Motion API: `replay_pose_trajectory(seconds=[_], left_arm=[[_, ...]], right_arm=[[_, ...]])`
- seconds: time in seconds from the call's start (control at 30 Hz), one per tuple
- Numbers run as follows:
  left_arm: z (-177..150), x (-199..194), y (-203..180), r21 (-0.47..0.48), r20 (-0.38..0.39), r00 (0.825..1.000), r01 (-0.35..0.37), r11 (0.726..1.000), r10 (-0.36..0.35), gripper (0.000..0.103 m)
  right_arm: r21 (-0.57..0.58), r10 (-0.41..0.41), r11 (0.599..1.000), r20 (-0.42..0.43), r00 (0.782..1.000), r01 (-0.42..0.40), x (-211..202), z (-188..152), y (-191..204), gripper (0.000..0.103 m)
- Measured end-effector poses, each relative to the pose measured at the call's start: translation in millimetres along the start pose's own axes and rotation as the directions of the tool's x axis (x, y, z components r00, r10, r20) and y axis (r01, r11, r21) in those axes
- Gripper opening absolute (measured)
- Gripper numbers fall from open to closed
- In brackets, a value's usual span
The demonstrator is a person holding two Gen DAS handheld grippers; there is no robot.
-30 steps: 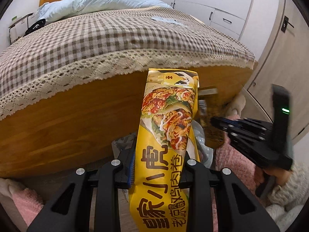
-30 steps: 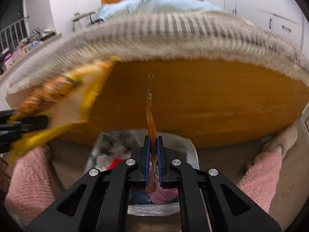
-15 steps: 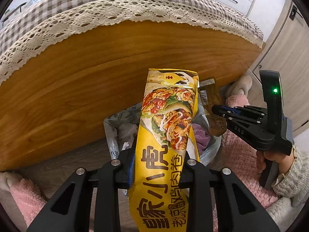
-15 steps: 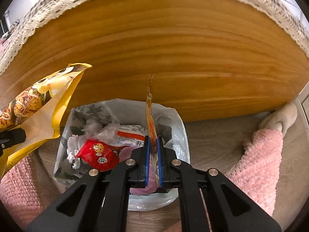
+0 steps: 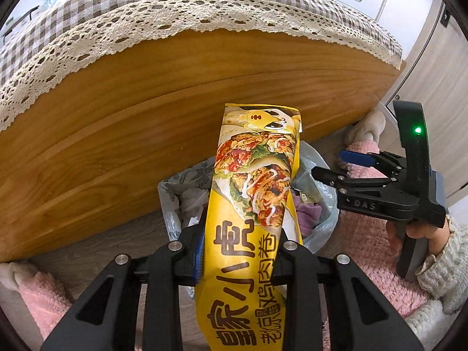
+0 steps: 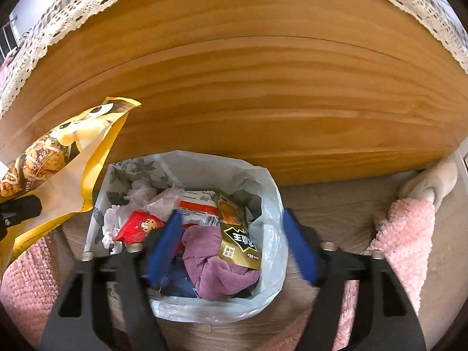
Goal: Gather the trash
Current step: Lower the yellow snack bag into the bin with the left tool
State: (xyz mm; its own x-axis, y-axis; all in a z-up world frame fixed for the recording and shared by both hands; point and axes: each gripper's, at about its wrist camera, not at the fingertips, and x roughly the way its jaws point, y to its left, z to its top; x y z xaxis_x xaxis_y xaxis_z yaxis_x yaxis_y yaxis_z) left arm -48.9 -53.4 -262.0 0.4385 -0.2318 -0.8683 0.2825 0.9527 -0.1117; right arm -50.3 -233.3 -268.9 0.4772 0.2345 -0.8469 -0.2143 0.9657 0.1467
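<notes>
Right gripper (image 6: 231, 244): jaws have just been opening and now stand wide over the trash bag (image 6: 270, 204), nothing between them. The gold wrapper (image 6: 238, 234) it pinched half a second ago now lies in the bag on a purple cloth (image 6: 216, 269). Left gripper (image 5: 238, 251) unchanged: clamped on the upright yellow snack bag (image 5: 251, 204), beside the trash bag, in front of the wooden bed frame (image 5: 146, 111).
</notes>
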Motion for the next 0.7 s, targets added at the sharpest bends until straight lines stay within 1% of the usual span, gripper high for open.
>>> replay_pose_trajectory(seconds=[0.03,0.1,0.13,0.23,0.47,0.57,0.7], left_arm=[[-1,0,0,-0.001,0.000,1.000,0.000,1.000,0.000,0.027],[-2,-1,0,-0.004,0.001,1.000,0.001,1.000,-0.001,0.027],[-2,-1,1,-0.004,0.001,1.000,0.001,1.000,-0.001,0.027],[-3,-1,1,0.000,0.002,1.000,-0.002,1.000,0.002,0.027],[-2,0,-2,0.015,0.003,1.000,-0.008,1.000,0.008,0.027],[-2,4,-6,0.044,-0.012,1.000,-0.017,0.999,0.017,0.027],[3,16,-14,0.106,-0.027,0.999,-0.027,0.994,0.030,0.027]], right_arm=[[0.005,0.010,1.000,-0.003,1.000,-0.010,-1,-1,-1,0.087],[0.015,0.038,0.999,-0.006,0.999,-0.037,-1,-2,-3,0.094],[0.014,0.046,0.999,0.003,0.999,-0.046,-3,-3,-3,0.095],[0.010,0.023,1.000,0.042,0.999,-0.024,-10,-4,-1,0.095],[0.045,-0.005,0.999,0.075,0.997,0.002,-23,-3,-7,0.095],[0.068,-0.011,0.998,0.085,0.996,0.005,-28,-5,-13,0.095],[0.087,-0.032,0.996,0.089,0.995,0.024,-34,-7,-20,0.095]])
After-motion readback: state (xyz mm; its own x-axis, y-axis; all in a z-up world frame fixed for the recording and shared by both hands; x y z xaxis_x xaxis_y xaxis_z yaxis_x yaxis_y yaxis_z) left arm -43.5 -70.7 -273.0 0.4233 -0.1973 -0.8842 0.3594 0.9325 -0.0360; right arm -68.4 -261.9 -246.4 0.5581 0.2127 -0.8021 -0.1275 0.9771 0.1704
